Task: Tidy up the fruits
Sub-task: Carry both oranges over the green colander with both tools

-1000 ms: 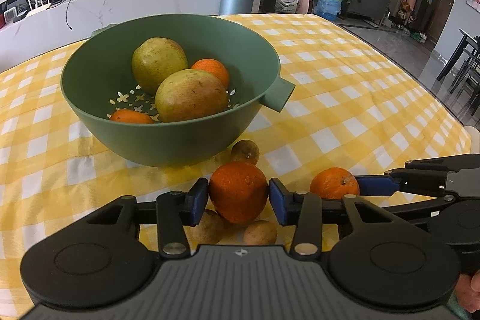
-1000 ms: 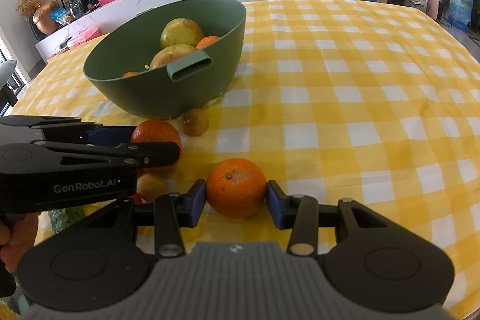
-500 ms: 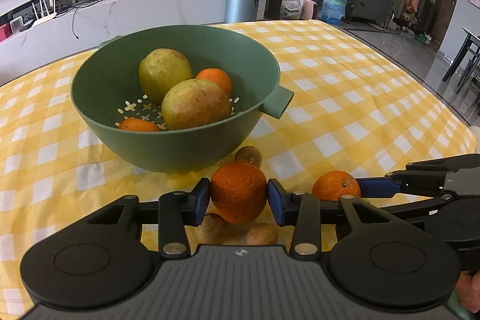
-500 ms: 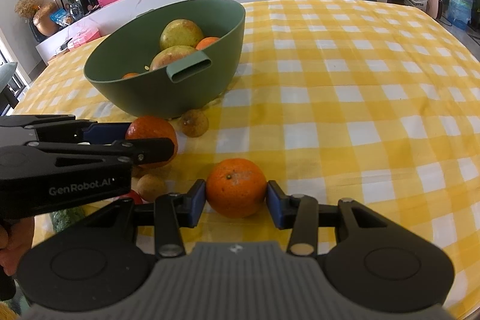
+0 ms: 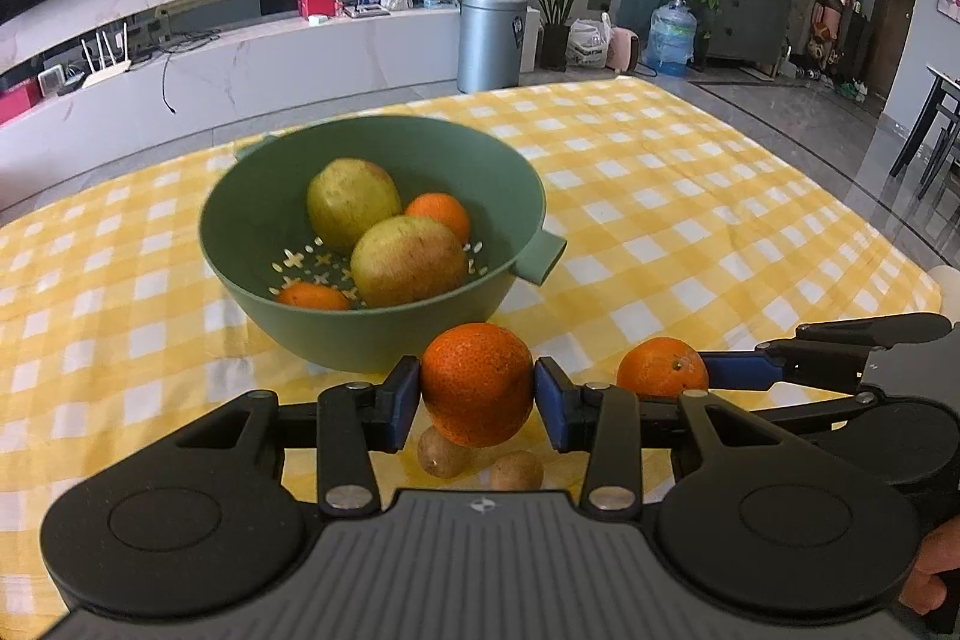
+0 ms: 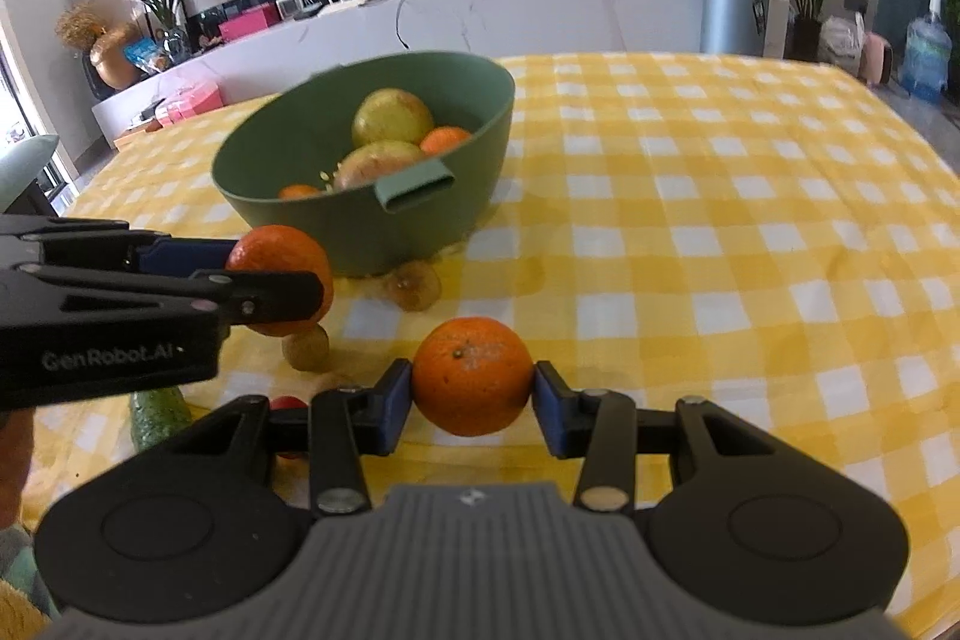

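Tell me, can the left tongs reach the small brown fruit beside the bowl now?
Probably not yet. The left tongs are shut on an orange, so the brown fruit by the bowl must wait.

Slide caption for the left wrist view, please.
Left gripper clamps an orange before the green colander of fruit; right gripper holds another orange.

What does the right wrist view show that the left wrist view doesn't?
Only the right wrist view shows a green vegetable and a small red thing near the table's edge. Only the left shows the bowl's perforated floor. Both show the green bowl with fruit inside, and each gripper, left and right, clamped on an orange.
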A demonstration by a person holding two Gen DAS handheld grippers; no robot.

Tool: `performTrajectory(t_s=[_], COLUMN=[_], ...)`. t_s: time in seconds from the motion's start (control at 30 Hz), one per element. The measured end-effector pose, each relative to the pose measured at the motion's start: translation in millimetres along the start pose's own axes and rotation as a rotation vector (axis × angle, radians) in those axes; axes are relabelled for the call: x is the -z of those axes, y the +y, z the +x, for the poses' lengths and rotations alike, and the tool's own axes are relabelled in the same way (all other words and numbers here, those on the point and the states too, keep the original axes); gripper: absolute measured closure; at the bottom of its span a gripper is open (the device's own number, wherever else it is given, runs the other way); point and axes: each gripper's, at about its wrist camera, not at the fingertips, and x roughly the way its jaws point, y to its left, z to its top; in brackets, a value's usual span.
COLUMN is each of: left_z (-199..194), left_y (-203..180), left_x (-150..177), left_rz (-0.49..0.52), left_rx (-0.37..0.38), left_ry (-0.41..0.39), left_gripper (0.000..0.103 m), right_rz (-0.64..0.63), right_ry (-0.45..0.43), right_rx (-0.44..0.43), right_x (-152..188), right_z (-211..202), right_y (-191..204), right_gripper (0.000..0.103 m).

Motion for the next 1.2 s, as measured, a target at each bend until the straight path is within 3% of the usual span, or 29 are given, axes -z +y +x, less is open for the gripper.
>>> performTrajectory(t_s=[0.37, 0.67, 0.93, 1.2], left_z=[-36, -49, -31, 6], left_y=[-1, 29, 65, 75], left_x=[-16, -39, -62, -71], left_rz=[0.012, -0.064, -0.147, -0.135], left_rx=[-0.021, -0.030, -0.010, -0.044], left_ry=[-0.067, -0.090, -0.049, 0.028], left_gripper=[0.057, 0.057, 0.057, 0.057], right_rz=[-0.080, -0.150, -0.172, -0.146], right_ry=[-0.152, -0.213, -0.179, -0.050], right_rx=[-0.004, -0.068, -0.143, -0.209], right_x=[-7, -43, -80, -104], right_z=[-38, -55, -36, 12], right_y=[10, 19, 24, 30], right_gripper=[0.063, 0.063, 0.063, 0.063])
